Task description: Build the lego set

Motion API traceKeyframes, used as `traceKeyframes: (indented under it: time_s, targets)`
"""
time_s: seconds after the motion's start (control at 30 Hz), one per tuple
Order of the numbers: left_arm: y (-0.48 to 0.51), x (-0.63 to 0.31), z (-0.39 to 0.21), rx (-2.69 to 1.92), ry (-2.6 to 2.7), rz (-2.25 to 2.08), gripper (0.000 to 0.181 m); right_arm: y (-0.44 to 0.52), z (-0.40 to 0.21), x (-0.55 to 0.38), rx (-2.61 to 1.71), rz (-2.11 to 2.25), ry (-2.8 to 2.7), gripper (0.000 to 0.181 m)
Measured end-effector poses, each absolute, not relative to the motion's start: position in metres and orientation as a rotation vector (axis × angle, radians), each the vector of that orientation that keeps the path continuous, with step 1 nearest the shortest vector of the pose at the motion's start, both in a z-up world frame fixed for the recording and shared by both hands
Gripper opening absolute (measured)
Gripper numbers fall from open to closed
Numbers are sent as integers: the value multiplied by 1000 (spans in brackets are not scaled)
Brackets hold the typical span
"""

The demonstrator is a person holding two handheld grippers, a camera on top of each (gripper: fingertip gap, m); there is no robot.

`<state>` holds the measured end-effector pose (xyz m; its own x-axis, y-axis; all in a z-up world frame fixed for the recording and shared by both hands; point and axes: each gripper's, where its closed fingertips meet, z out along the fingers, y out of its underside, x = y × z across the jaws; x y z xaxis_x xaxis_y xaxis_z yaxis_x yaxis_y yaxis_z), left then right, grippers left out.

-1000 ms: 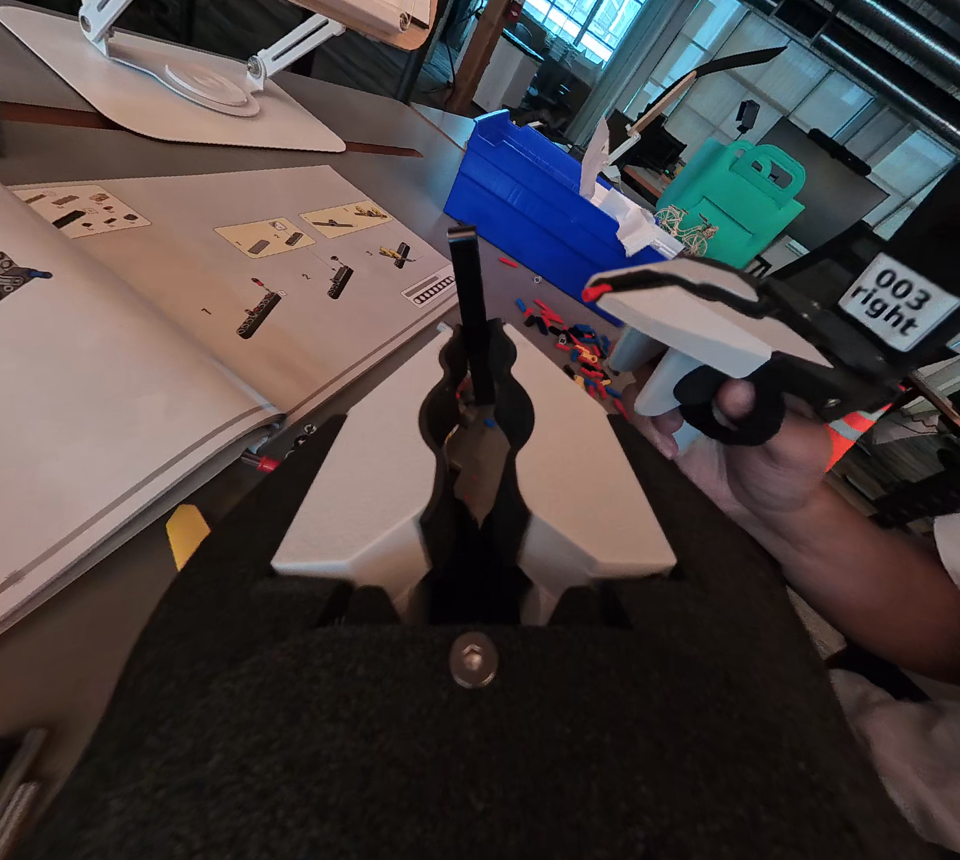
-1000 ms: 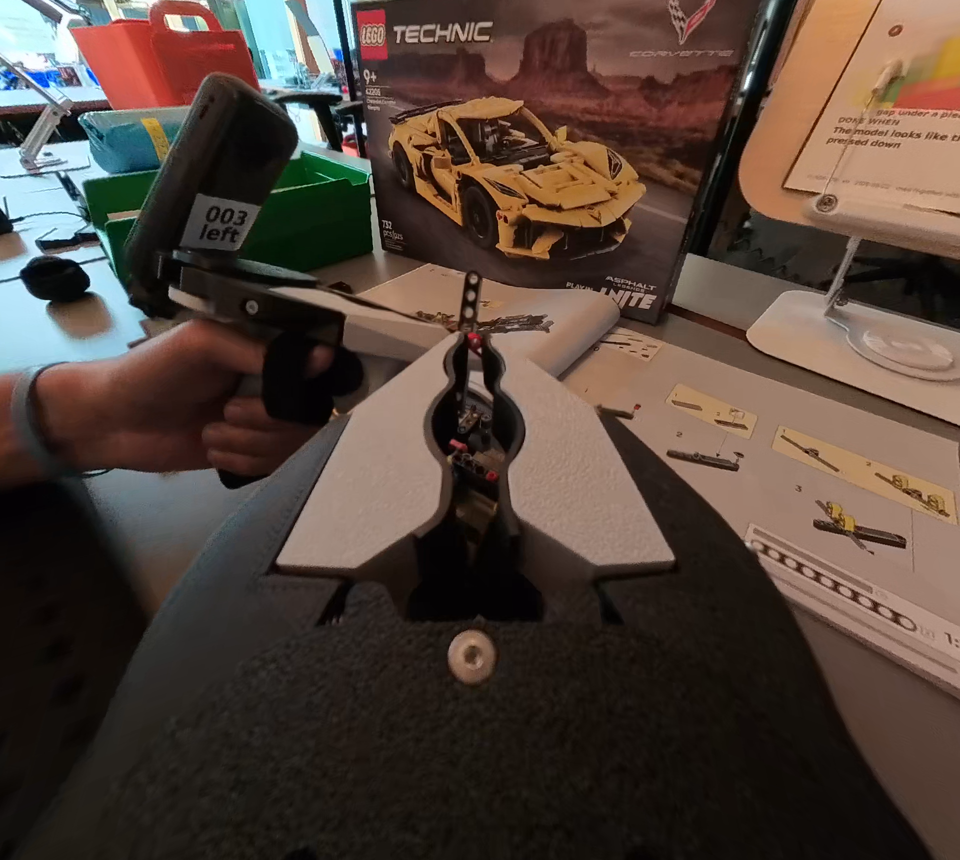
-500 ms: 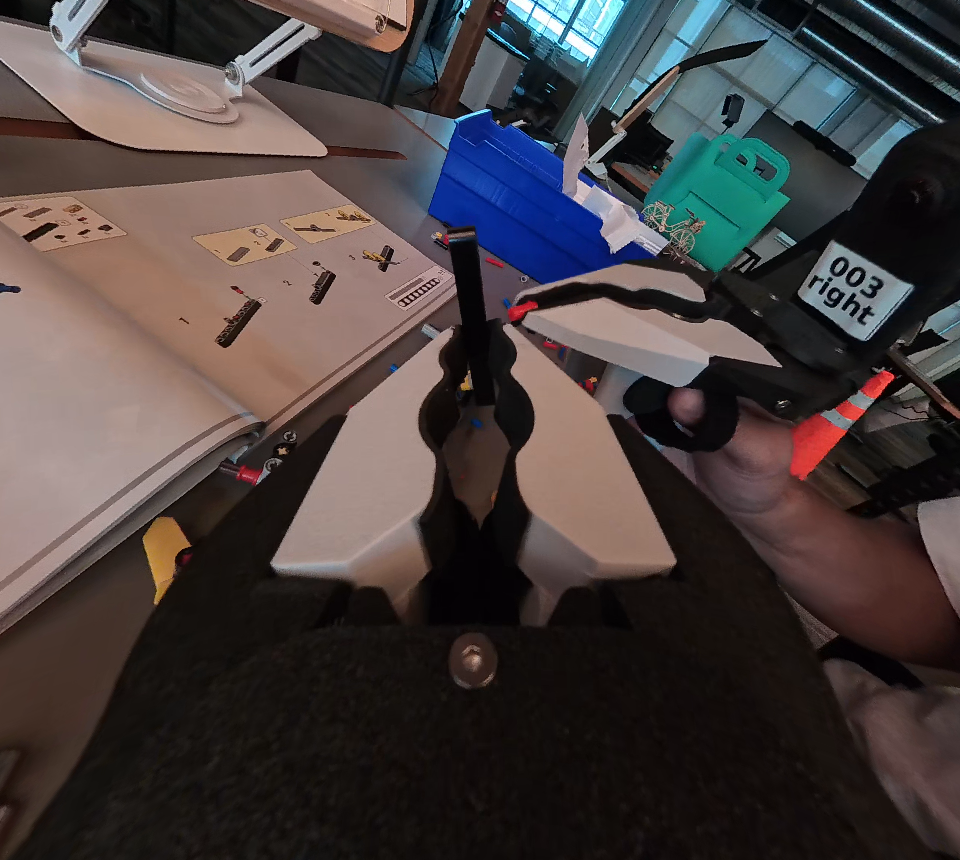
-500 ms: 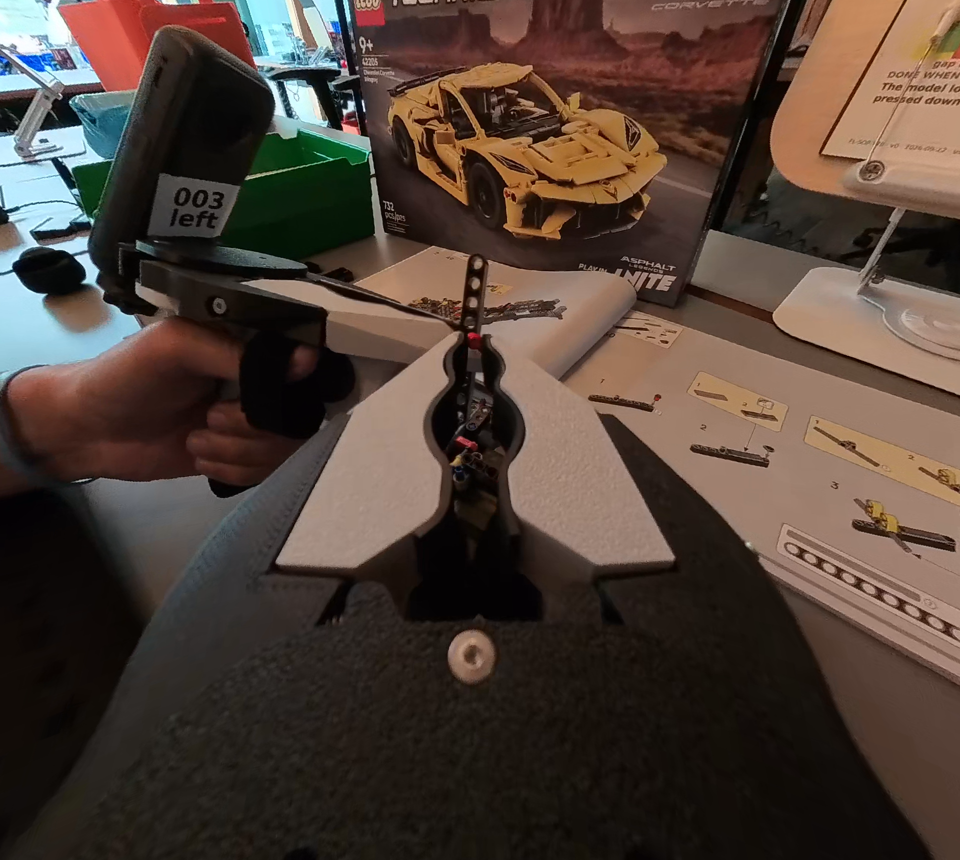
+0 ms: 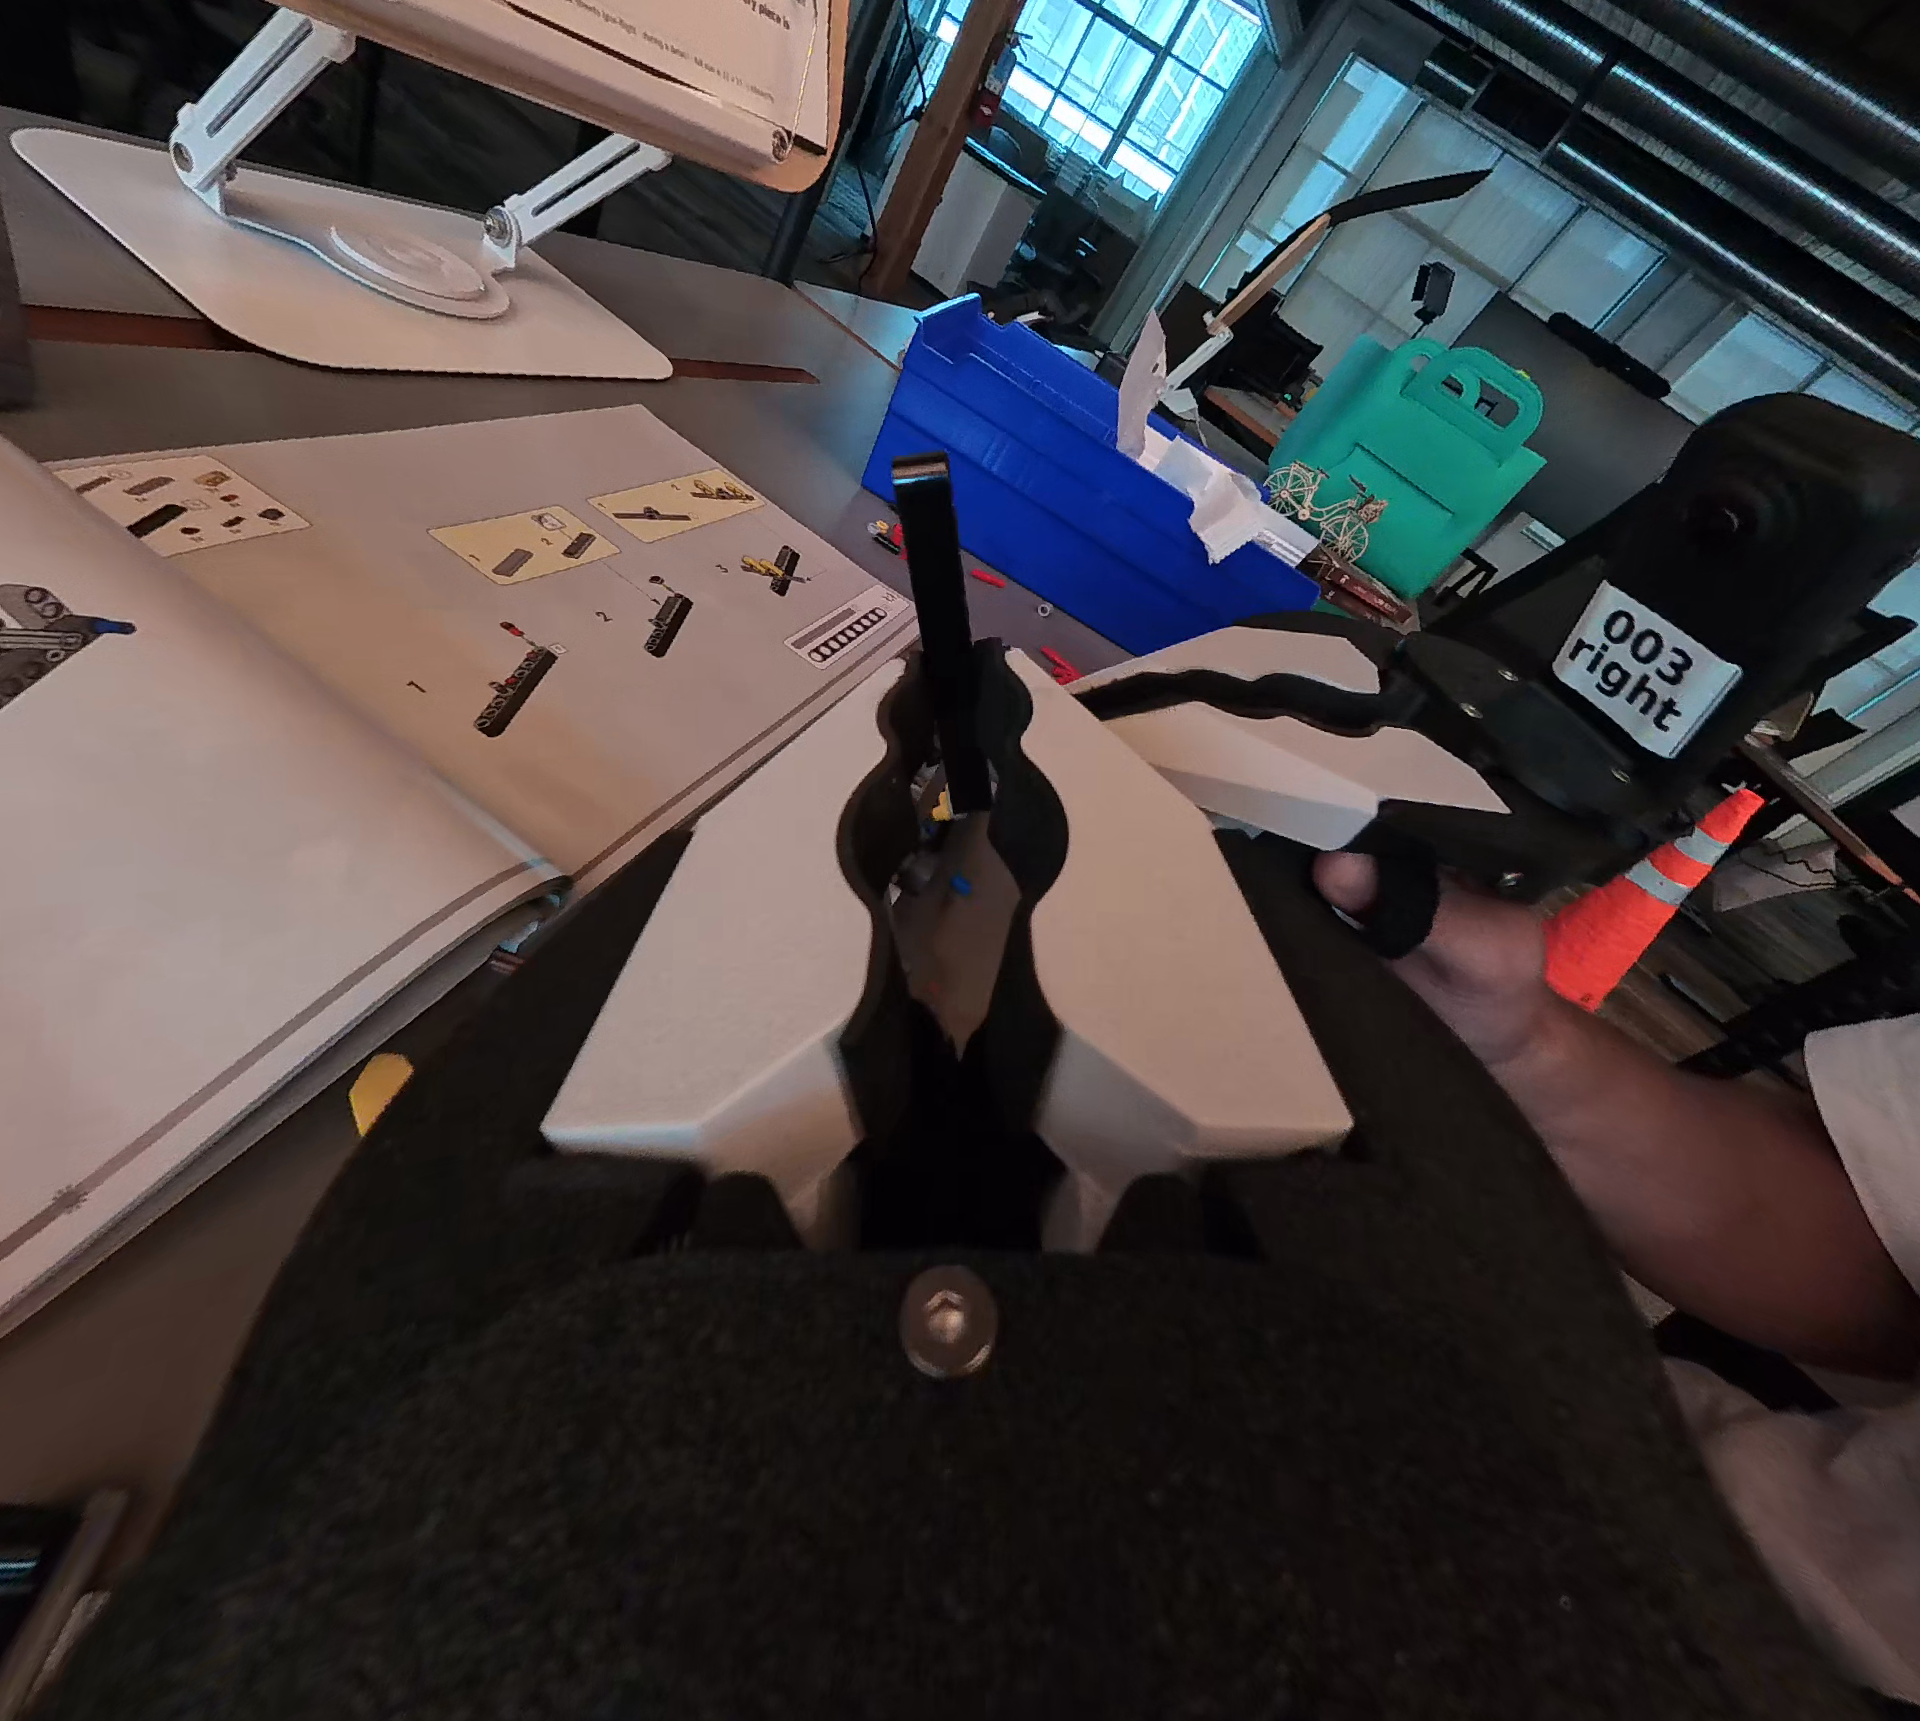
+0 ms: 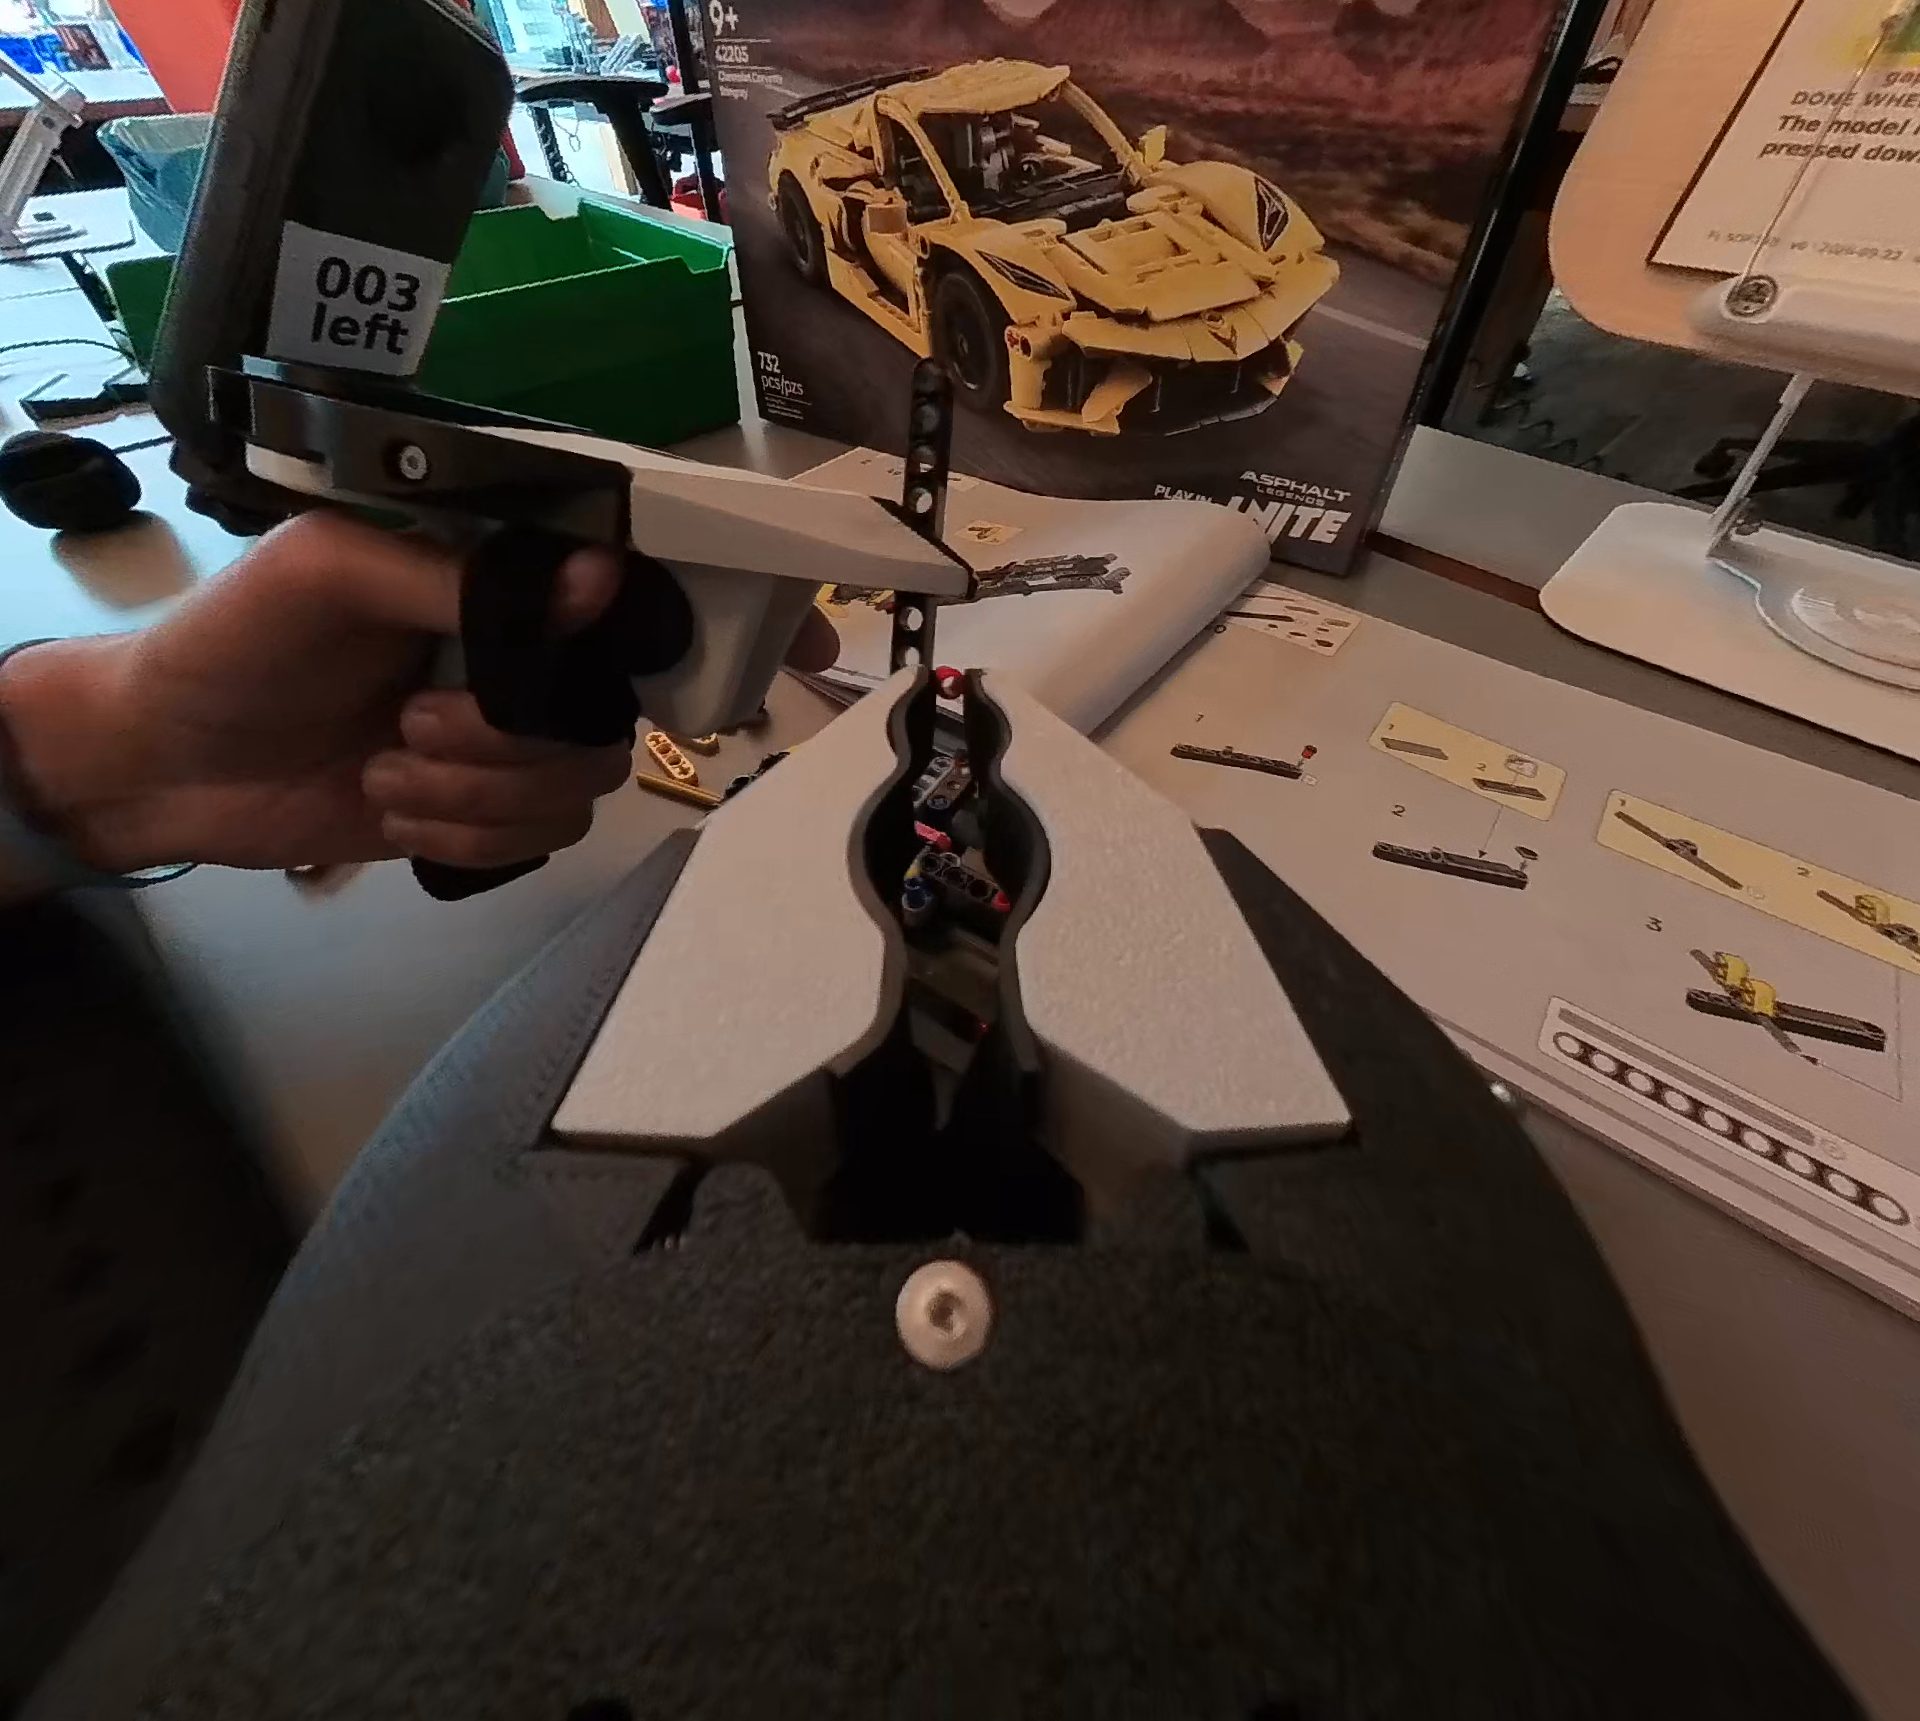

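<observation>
We hold the left hand-held gripper (image 5: 951, 695) closed on a black perforated beam (image 5: 938, 611), which stands nearly upright out of its tips, above the open instruction booklet (image 5: 343, 705) on the table (image 5: 748, 321). In the right wrist view the same beam (image 6: 925, 508) rises just beyond our right hand-held gripper (image 6: 948, 684), whose tips are pinched narrowly on a small red pin (image 6: 948, 682). The pin sits just below the beam's lower holes, close to it, though we cannot tell whether it touches.

We judge that the step in hand is pushing the red pin into a hole near the end of the beam, as the booklet's first small drawings seem to suggest. This would be very early in the build: loose parts (image 6: 951, 876) lie on the table beneath the right gripper, next to the booklet, and the set's box (image 6: 1122, 144) stands behind the booklet.

The next move calls for lining the pin's axis square with one hole, holding the beam steady, then pressing straight in. A tilted pin could jam or slip out of the tips.
</observation>
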<state>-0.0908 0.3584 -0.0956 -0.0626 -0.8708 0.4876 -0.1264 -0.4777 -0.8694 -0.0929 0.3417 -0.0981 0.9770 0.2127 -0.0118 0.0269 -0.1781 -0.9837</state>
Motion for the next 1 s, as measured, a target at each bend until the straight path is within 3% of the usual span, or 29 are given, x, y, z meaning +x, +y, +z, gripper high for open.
traceKeyframes:
  time_s: [1.0]
  targets:
    - [354,-90,-96,-1591,1105,-1594,6,341,-100,-97,-1759,220,-175,5]
